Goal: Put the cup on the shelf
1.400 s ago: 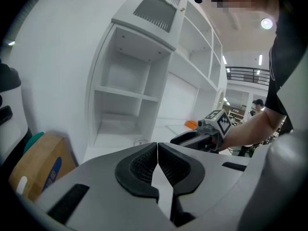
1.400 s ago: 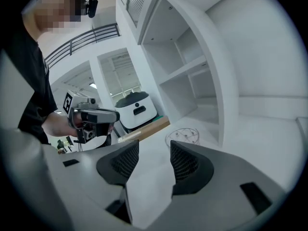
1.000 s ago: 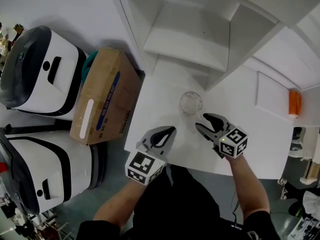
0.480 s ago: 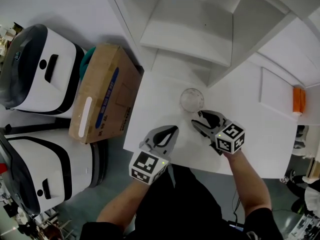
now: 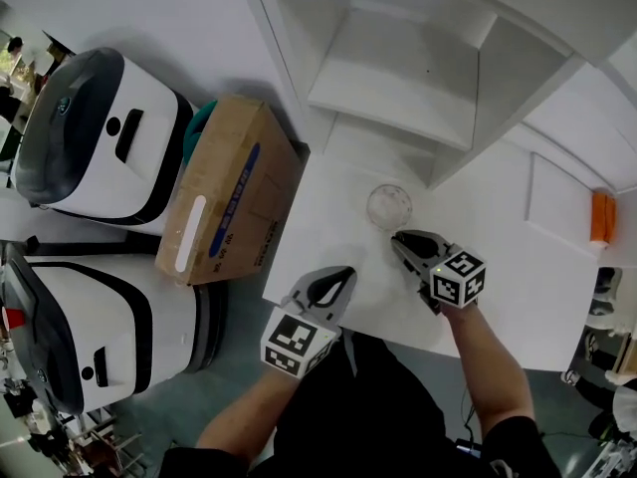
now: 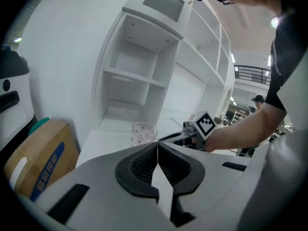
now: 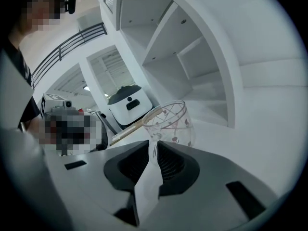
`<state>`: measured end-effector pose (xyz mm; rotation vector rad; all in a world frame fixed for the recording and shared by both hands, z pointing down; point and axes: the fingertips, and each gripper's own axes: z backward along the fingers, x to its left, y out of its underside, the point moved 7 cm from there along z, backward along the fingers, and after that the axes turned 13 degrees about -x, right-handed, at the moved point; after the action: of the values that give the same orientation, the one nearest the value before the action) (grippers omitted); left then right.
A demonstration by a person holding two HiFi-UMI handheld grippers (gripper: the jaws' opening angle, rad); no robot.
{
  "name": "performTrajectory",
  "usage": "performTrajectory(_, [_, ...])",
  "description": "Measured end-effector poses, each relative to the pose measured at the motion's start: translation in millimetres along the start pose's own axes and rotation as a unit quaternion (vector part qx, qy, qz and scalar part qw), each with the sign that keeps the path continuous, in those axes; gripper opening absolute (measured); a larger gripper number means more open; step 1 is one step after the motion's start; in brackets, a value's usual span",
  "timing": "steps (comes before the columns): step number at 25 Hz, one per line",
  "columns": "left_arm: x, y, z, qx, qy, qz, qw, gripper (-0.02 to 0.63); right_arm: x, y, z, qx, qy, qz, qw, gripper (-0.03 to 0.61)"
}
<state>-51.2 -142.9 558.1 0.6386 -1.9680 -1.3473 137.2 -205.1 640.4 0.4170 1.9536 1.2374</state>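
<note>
A clear glass cup (image 5: 389, 205) with small red marks stands upright on the white table (image 5: 318, 217), in front of the white shelf unit (image 5: 398, 78). My right gripper (image 5: 401, 237) reaches the cup's near side. Its jaws have just been closing, and in the right gripper view the cup (image 7: 171, 121) has its near wall pinched between the pads of the gripper (image 7: 155, 146). My left gripper (image 5: 345, 271) rests near the table's front edge, shut and empty, pads (image 6: 144, 162) meeting. From the left gripper view, the cup (image 6: 143, 134) stands apart, ahead of it.
A cardboard box (image 5: 224, 207) lies on the floor left of the table, beside two white-and-grey machines (image 5: 95, 137). An orange object (image 5: 597, 217) sits at the table's far right. The shelf's lower compartments open just behind the cup.
The right gripper's jaws, wide open a second ago, have narrowed onto the cup's near wall after moving in towards it. The left gripper stays shut and has shifted only slightly.
</note>
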Motion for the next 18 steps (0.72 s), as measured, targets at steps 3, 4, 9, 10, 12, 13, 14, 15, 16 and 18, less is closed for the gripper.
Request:
performTrajectory(3, [1.1,-5.1,9.6,0.002,-0.009,-0.004,0.9999,0.015,1.4,0.5,-0.2,-0.005,-0.002,-0.003,1.0,0.052])
performTrajectory(4, [1.4,-6.4,11.9,0.003,-0.012,-0.005,0.9999,0.015,2.3,1.0,-0.1,-0.011,-0.007,-0.008,1.0,0.052])
performTrajectory(9, [-0.2,-14.6,20.8,0.003,-0.02,-0.006,0.9998,0.016,10.1,1.3,3.1,-0.055,-0.035,-0.048,0.997,0.046])
performTrajectory(10, [-0.8,-16.5,22.2,0.002,-0.021,-0.007,0.9997,0.016,10.7,1.2,4.4,-0.063,-0.038,-0.058,0.996,0.044])
performTrajectory(12, [-2.0,-19.3,24.4,0.001,-0.023,-0.011,0.9997,0.017,9.6,1.3,7.5,-0.079,-0.044,-0.078,0.993,0.044])
performTrajectory(13, [-2.9,-20.3,25.2,0.001,-0.024,-0.011,0.9997,0.017,8.4,1.4,9.0,-0.087,-0.047,-0.089,0.991,0.043])
performTrajectory(14, [-3.9,-21.0,26.0,0.001,-0.025,-0.011,0.9996,0.017,7.1,1.7,10.3,-0.092,-0.05,-0.099,0.99,0.043])
performTrajectory(15, [-5.1,-21.5,26.6,0.001,-0.026,-0.01,0.9996,0.017,5.9,2.1,11.4,-0.095,-0.052,-0.106,0.989,0.043])
performTrajectory(16, [-6.4,-21.6,27.3,0.001,-0.027,-0.01,0.9996,0.017,5.1,2.6,12.0,-0.093,-0.052,-0.107,0.988,0.041])
performTrajectory(18, [-8.8,-20.8,28.5,0.002,-0.028,-0.009,0.9996,0.016,5.3,3.3,11.6,-0.079,-0.046,-0.089,0.992,0.041])
